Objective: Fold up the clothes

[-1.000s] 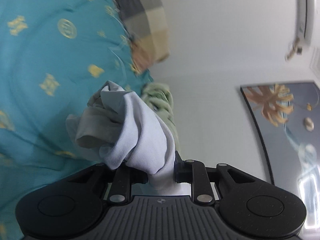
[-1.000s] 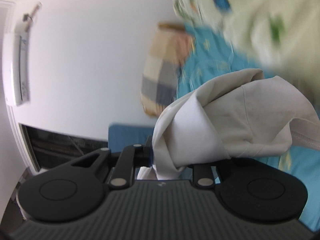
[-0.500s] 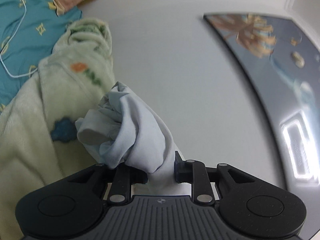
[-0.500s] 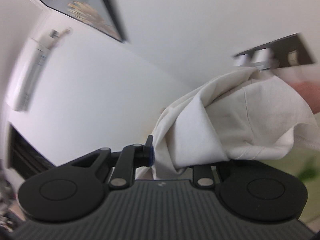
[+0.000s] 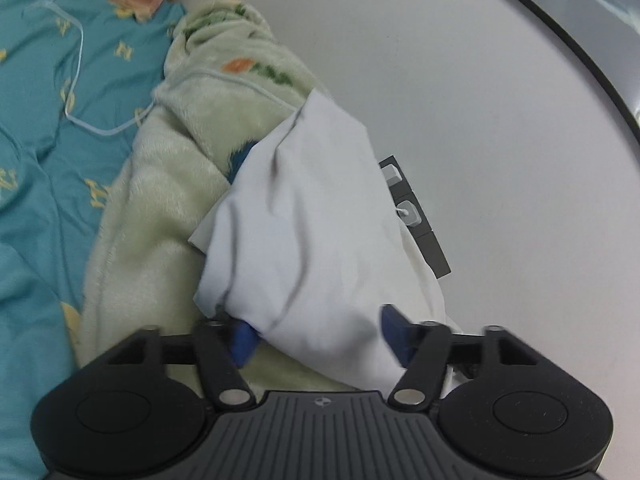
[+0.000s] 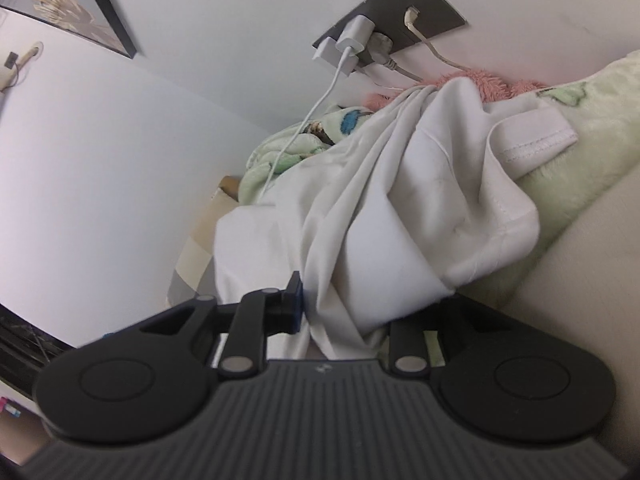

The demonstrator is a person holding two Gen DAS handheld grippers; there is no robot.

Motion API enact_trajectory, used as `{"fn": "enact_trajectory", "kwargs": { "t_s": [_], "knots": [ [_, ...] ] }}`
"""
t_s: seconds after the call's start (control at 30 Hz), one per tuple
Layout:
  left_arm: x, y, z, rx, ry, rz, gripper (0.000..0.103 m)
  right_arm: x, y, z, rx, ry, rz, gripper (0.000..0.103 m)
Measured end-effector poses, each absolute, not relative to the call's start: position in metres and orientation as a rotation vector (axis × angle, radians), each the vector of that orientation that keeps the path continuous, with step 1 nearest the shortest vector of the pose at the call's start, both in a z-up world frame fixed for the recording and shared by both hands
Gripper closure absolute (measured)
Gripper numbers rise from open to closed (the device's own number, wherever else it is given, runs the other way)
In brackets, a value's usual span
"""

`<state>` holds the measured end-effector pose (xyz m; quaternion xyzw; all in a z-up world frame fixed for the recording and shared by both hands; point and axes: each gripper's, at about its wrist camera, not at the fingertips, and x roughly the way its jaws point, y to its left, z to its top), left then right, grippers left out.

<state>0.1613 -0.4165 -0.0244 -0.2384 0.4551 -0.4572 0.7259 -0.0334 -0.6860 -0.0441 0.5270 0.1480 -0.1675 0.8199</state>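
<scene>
Letting go of the white garment (image 5: 304, 232) with the left hand-held gripper (image 5: 320, 338), jaws just opened wide, blue pads apart from the cloth between them. Pinching a bunch of the same white garment (image 6: 400, 208) in the right hand-held gripper (image 6: 340, 312), jaws just loosened a little, cloth between them and likely gripped. Resting bunched on the fluffy green blanket (image 5: 160, 184), beside the blue bed sheet (image 5: 36, 168) and near the wall. Probably putting down, not folding yet. Next: spread flat, find an edge, grab again.
</scene>
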Motion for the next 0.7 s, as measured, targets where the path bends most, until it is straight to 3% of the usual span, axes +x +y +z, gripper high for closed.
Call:
{"fn": "enact_trajectory", "kwargs": {
  "t_s": [0.07,0.17,0.27,0.43,0.63,0.7],
  "knots": [
    [0.15,-0.404,-0.011,-0.488,0.977,-1.002,0.015,-0.04,-0.681,-0.033,1.1,0.323,-0.369,0.058],
    [0.132,-0.385,0.017,-0.409,0.902,-0.972,0.0,-0.057,-0.662,-0.014,1.03,0.33,-0.388,0.047],
    [0.107,-0.361,0.038,-0.343,0.803,-0.927,0.0,-0.076,-0.636,0.005,0.947,0.329,-0.383,0.035],
    [0.053,-0.322,0.079,-0.198,0.658,-0.87,0.0,-0.106,-0.587,0.042,0.725,0.323,-0.39,0.035],
    [-0.018,-0.281,0.115,-0.077,0.481,-0.811,0.0,-0.14,-0.524,0.079,0.469,0.265,-0.414,0.013],
    [-0.042,-0.269,0.124,-0.043,0.419,-0.792,0.0,-0.149,-0.504,0.084,0.401,0.259,-0.42,0.013]
  ]
}}
